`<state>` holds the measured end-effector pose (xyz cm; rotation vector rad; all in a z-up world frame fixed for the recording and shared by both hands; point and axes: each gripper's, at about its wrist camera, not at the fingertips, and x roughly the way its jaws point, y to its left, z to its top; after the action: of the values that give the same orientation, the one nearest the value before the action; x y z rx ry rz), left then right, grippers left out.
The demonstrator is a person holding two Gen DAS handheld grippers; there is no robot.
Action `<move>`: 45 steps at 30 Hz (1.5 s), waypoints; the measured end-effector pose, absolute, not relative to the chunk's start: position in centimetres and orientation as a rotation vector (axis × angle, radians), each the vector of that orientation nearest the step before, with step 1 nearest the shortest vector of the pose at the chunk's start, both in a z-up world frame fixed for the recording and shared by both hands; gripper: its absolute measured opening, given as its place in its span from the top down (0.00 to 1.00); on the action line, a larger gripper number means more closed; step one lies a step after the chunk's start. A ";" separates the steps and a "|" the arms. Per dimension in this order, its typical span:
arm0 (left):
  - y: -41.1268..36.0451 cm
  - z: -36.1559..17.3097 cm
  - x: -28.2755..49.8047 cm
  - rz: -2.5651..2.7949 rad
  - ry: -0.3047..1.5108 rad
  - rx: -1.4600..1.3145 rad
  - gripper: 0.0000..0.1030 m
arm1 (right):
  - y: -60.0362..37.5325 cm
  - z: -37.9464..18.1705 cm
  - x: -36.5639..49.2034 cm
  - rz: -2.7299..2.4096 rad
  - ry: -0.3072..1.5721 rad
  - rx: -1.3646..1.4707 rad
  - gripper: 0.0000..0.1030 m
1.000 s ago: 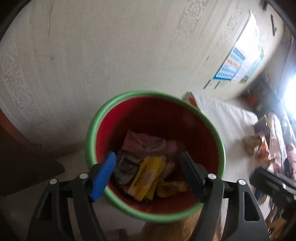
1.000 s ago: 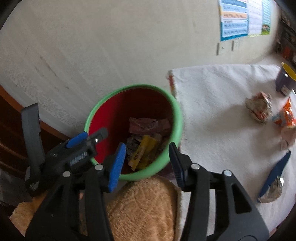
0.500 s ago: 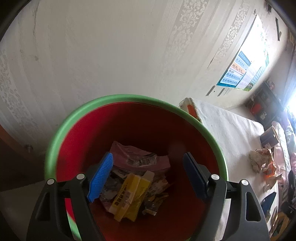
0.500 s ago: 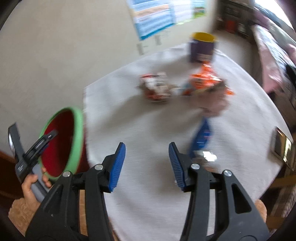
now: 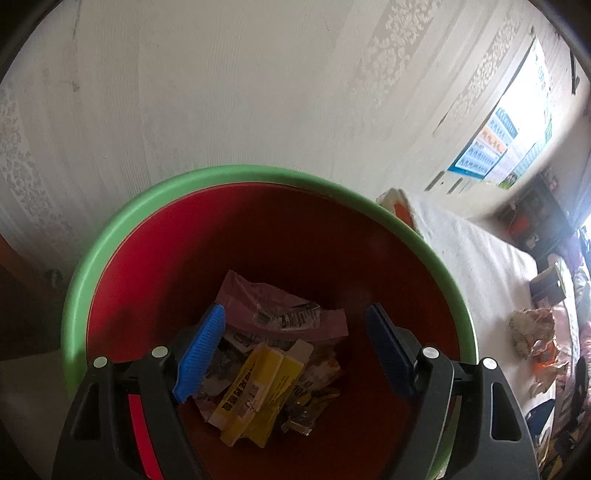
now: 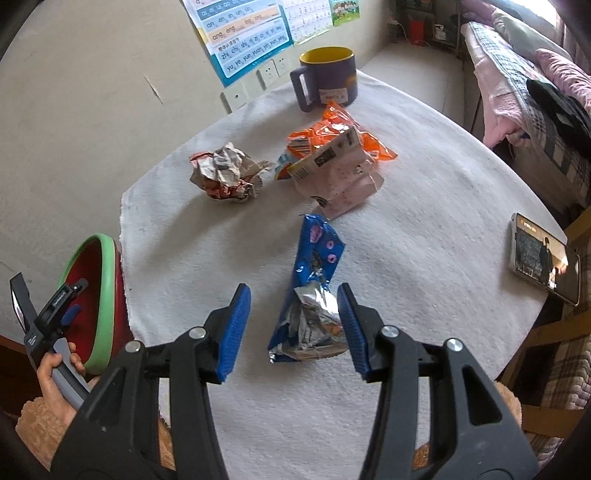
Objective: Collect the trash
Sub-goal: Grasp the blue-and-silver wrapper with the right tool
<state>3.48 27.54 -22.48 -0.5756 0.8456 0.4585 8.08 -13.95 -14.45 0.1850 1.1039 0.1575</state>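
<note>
A red bin with a green rim (image 5: 236, 177) stands beside the table; it also shows in the right wrist view (image 6: 107, 280). Inside lie a pink wrapper (image 5: 266, 306) and a yellow wrapper (image 5: 255, 391). My left gripper (image 5: 295, 350) is open and empty over the bin's mouth. My right gripper (image 6: 293, 328) is open above the table, its fingers on either side of a blue foil wrapper (image 6: 314, 280). A crumpled wrapper ball (image 6: 225, 173), an orange bag (image 6: 325, 136) and a pink-white bag (image 6: 340, 177) lie farther back.
A white cloth (image 6: 424, 229) covers the round table. A purple mug (image 6: 325, 77) stands at the far edge. A phone (image 6: 543, 258) lies at the right edge. A wall poster (image 6: 251, 33) hangs behind. A bed (image 6: 524, 81) stands at the right.
My right gripper has swung from the bin to the table and now stands over the blue wrapper. My left gripper has moved closer over the bin's mouth.
</note>
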 end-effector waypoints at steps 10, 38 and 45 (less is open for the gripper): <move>27.7 -22.3 2.4 0.450 0.751 -0.684 0.26 | -14.2 -14.8 7.8 0.161 1.111 0.192 0.54; 25.1 -22.4 4.9 0.364 0.826 -0.620 0.21 | -14.5 -15.5 7.4 0.164 1.113 0.200 0.54; 24.6 -23.3 6.0 0.345 0.930 -0.629 0.21 | -13.7 -17.1 9.8 0.124 1.165 0.130 0.41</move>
<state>6.01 24.57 -23.26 -0.6289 0.9303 0.3446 9.76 -13.74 -17.09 0.1305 1.1646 0.1236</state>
